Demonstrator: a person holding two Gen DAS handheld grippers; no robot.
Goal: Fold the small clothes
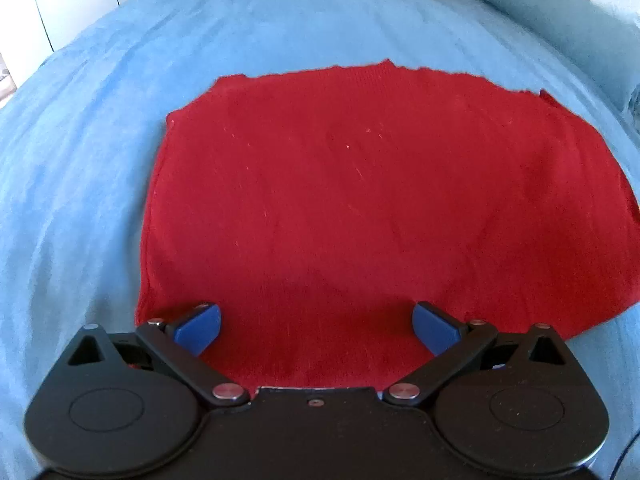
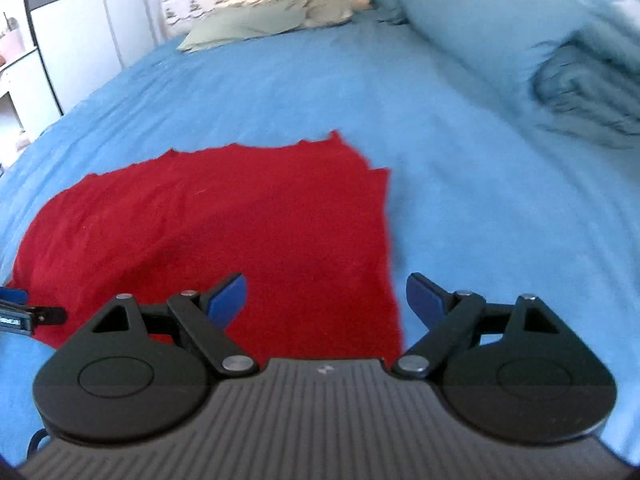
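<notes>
A red knit garment (image 1: 340, 200) lies flat on the blue bed cover, folded into a rough rectangle. My left gripper (image 1: 316, 330) is open and empty, its blue pads wide apart over the garment's near edge. The garment also shows in the right wrist view (image 2: 224, 232). My right gripper (image 2: 326, 300) is open and empty, straddling the garment's right near edge, left pad over red cloth, right pad over the bed cover. Part of the left gripper (image 2: 16, 312) shows at the far left of the right wrist view.
The blue bed cover (image 2: 460, 160) spreads all around. A rolled blue duvet (image 2: 520, 40) lies along the right side. Pale green pillows (image 2: 256, 20) sit at the head of the bed. White cupboards (image 2: 72, 40) stand to the left.
</notes>
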